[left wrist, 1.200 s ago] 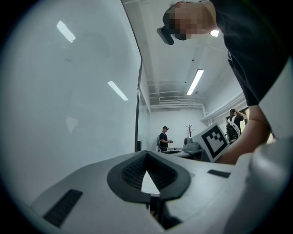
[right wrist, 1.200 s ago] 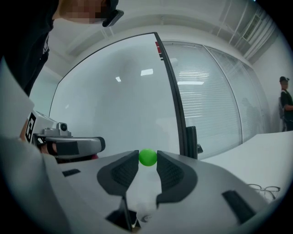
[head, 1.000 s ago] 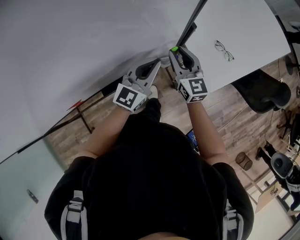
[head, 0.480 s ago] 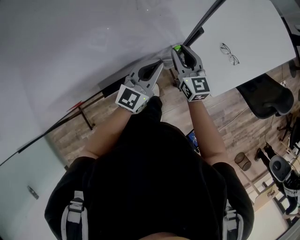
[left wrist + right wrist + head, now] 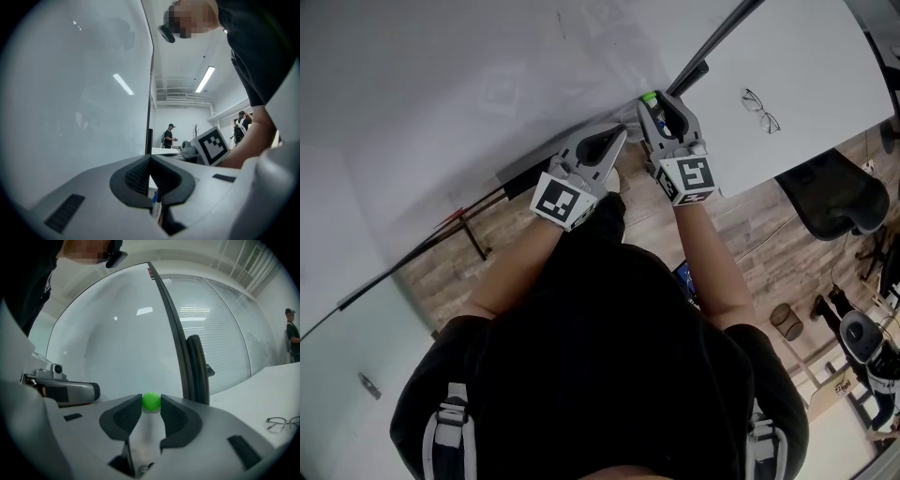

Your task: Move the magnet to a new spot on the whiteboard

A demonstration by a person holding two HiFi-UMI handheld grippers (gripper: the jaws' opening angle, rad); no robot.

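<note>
The right gripper (image 5: 659, 103) had its jaws closed on the small green magnet (image 5: 151, 401), pinching it at the very tips. The magnet was low on the whiteboard (image 5: 117, 348) near the dark frame (image 5: 174, 341); whether it touched the surface could not be told. The left gripper (image 5: 150, 158) hung just beside, its jaws pressed together on nothing. The step in hand looked like carrying the magnet to a fresh place. To do it well, the pinch had to sit square across the round magnet so it could not squirt out. The magnet was better lifted clear than dragged, then set on bare board away from the frame before the jaws eased apart.
</note>
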